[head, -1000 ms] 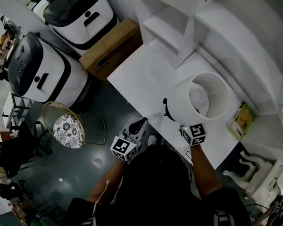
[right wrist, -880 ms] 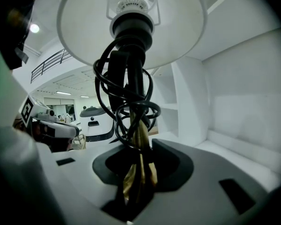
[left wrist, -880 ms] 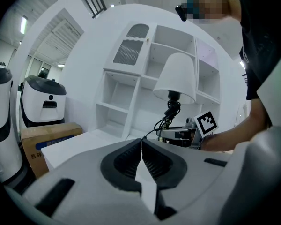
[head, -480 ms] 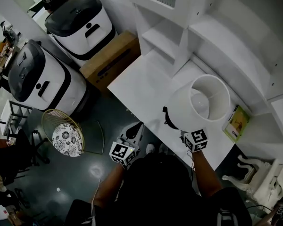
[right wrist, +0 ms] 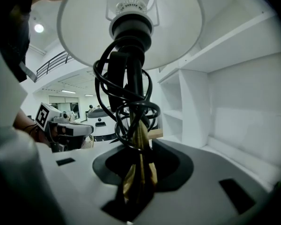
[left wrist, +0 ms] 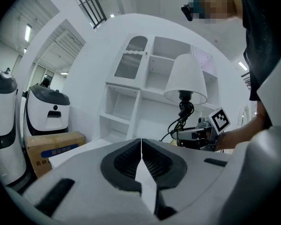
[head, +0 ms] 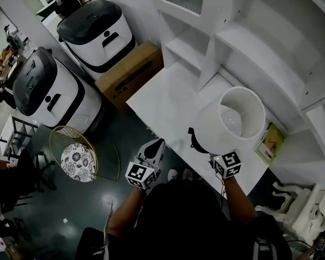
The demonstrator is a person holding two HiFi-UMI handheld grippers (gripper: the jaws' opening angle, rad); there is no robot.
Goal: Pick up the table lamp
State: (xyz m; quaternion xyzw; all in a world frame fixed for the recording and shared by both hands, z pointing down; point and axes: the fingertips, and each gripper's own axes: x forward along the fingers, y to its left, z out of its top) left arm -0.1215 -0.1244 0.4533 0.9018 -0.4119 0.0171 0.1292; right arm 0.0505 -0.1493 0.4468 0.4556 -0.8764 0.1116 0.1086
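Rising over the white surface's [head: 165,93] near edge, the table lamp [head: 231,119] has its brass stem, wound with black cord, clamped in the right tongs [right wrist: 139,179]. The left tongs [left wrist: 141,165], jaws together and empty, hover beside that edge. Print on the cardboard box [head: 131,75] is unreadable.

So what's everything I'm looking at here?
Desk: 1, white, centre.
Table lamp: 1, white shade, black cord, brass stem; over the desk.
Shelving: 1, white, behind desk.
Book: 1, green-yellow, desk's right end.
Machines: 2, white with black tops, floor left.
Cardboard box: 1, brown, floor beside desk.
Wire stool: 1, gold, floor.
Left gripper: 1, grey, shut, empty.
Right gripper: 1, grey, shut on lamp's stem.
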